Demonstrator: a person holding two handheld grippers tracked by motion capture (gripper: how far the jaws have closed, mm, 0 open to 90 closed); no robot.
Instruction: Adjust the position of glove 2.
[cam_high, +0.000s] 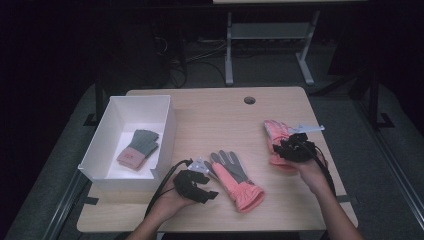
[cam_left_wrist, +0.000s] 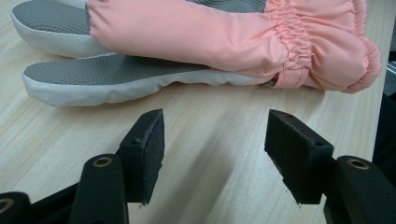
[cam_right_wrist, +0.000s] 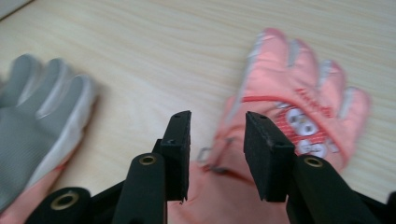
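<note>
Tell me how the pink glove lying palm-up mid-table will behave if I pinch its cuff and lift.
The pink glove looks padded and soft, so it will probably droop from the cuff. The gathered elastic there should bunch and grip well. Its textured grey palm likely drags rather than slides if pushed.

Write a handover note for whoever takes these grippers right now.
Left gripper: jaws open, nothing between them, beside the palm-up pink glove mid-table.
Right gripper: jaws open above the cuff of the second pink glove, which lies back-up at the table's right; no grip.
White box at left holds a grey knit glove pair.
Done: knit pair boxed, it seems.
Left: probably pair up the two pink gloves and put them in the box.
</note>
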